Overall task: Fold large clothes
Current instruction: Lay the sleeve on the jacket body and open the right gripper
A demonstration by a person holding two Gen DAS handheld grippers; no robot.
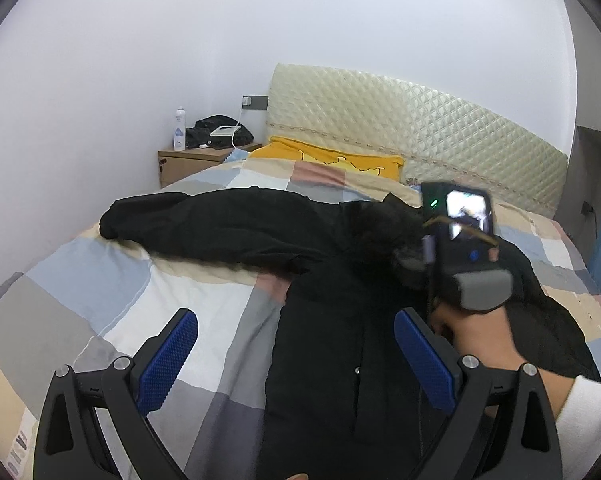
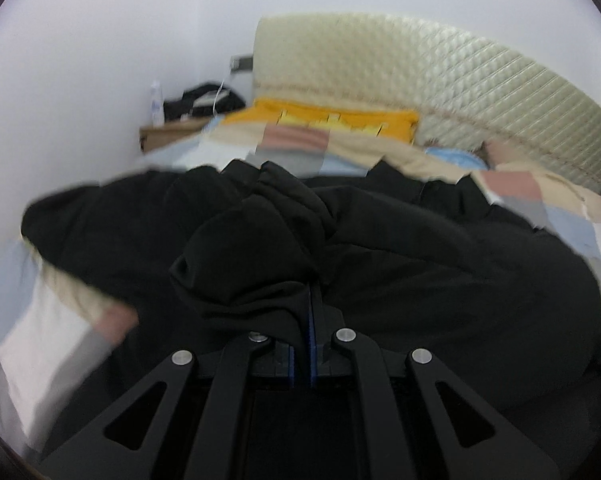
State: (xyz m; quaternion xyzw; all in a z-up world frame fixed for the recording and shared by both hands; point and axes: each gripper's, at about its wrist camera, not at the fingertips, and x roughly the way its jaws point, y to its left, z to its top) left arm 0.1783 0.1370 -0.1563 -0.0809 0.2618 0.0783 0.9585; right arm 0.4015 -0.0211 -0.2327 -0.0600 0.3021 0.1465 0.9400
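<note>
Right wrist view: the right gripper [image 2: 305,336] fingers are pinched tight on a bunched fold of the black coat [image 1: 332,320]; the left gripper [image 1: 296,360] gapes empty above it. Sprawled on the bed [image 1: 148,312], one sleeve [image 1: 204,220] flung out, folding looks barely begun.

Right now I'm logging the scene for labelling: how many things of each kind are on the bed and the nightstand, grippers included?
Black coat: 1
Yellow pillow: 1
Patchwork quilt: 1
White bottle: 1
Black bag on the nightstand: 1
Grippers: 2, left gripper open, right gripper shut on the coat's fabric
Total: 7
</note>
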